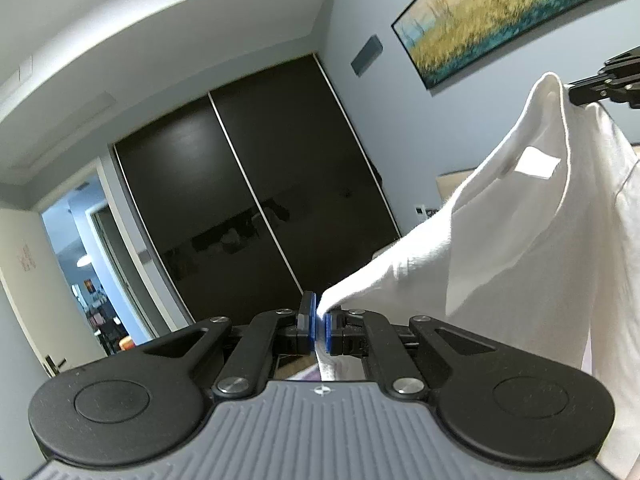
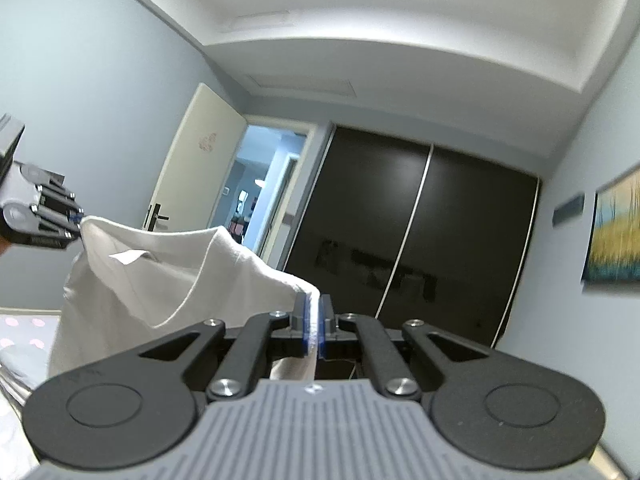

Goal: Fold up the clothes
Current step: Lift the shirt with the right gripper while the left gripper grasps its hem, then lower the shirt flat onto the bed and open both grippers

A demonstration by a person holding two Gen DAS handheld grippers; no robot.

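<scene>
A white shirt (image 1: 520,240) hangs in the air, stretched between both grippers, its collar and sewn-in label facing the cameras. My left gripper (image 1: 318,322) is shut on one shoulder edge of the cloth, which runs up and right to my right gripper (image 1: 576,90) at the top right. In the right wrist view the white shirt (image 2: 160,280) sags leftward from my right gripper (image 2: 316,328), shut on its other shoulder edge, to my left gripper (image 2: 78,218) at the far left. The lower part of the shirt is hidden below both views.
A dark sliding wardrobe (image 1: 260,200) fills the wall ahead. An open door (image 2: 192,160) and lit doorway (image 2: 264,184) lie to its left. A framed painting (image 1: 500,12) hangs on the right wall. A patterned bed cover (image 2: 24,332) shows at the lower left.
</scene>
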